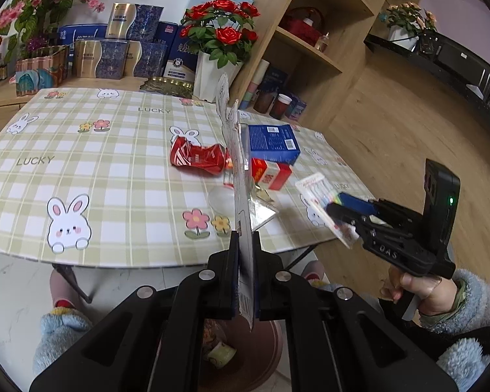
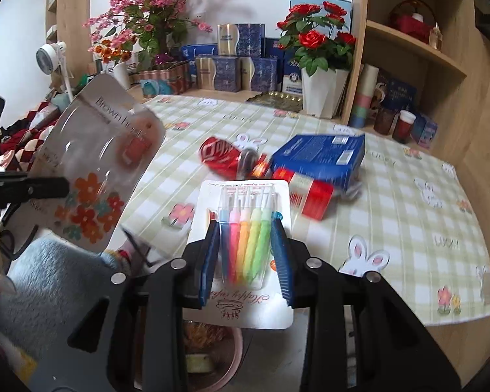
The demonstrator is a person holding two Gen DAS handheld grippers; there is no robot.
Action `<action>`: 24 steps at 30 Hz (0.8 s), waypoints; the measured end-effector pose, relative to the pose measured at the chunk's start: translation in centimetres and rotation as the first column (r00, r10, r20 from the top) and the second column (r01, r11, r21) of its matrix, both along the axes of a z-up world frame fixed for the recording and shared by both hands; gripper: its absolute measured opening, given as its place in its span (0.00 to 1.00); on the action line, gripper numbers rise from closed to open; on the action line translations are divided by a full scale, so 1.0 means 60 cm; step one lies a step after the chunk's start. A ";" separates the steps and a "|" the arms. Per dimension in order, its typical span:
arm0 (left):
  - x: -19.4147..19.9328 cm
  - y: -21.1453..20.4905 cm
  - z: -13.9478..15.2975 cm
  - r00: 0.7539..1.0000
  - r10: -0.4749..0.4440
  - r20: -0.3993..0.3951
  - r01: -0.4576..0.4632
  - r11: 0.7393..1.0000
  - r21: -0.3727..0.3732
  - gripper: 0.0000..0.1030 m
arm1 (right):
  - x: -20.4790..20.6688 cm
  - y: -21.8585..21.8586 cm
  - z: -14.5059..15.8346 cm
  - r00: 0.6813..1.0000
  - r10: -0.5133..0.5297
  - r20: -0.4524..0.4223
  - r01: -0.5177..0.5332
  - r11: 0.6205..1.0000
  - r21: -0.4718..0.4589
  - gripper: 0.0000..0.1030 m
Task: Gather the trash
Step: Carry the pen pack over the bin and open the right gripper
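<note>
My left gripper [image 1: 245, 240] is shut on a flat blister card [image 1: 241, 176], seen edge-on; the right wrist view shows its floral print face [image 2: 101, 150] held up at the left. My right gripper [image 2: 246, 238] is shut on a card pack of coloured candles [image 2: 245, 209], which also shows at the right of the left wrist view [image 1: 315, 196]. Both packs hang off the table's near edge, above a brownish-pink bin [image 1: 264, 352] [image 2: 236, 349] with scraps inside. On the checked tablecloth lie a crushed red can [image 1: 197, 158], a blue box [image 1: 272, 143], a red box [image 1: 272, 174] and a foil scrap [image 1: 261, 210].
A white vase of red roses [image 1: 212, 75] and stacked gift boxes [image 1: 114, 55] stand at the table's far edge. Wooden shelves [image 1: 310, 49] rise to the right. The person's fuzzy blue sleeve [image 1: 473, 297] and slippers are near the bin.
</note>
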State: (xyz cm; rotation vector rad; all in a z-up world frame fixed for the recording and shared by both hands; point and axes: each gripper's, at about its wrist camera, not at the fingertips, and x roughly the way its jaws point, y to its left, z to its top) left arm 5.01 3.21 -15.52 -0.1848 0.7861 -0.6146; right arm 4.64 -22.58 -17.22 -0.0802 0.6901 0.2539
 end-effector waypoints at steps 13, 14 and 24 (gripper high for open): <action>-0.035 0.008 -0.013 1.000 -0.006 -0.015 0.006 1.000 0.006 0.07 | -0.071 0.029 -0.080 0.988 0.058 -0.143 -0.055 0.998 0.025 0.34; -0.035 0.008 -0.015 1.000 -0.006 -0.018 0.006 1.000 0.005 0.07 | -0.072 0.033 -0.085 0.986 0.068 -0.152 -0.064 0.998 0.025 0.34; -0.035 0.012 -0.033 0.999 -0.005 -0.046 0.005 1.000 0.015 0.07 | -0.063 0.060 -0.147 0.945 0.129 -0.299 -0.116 0.991 0.061 0.34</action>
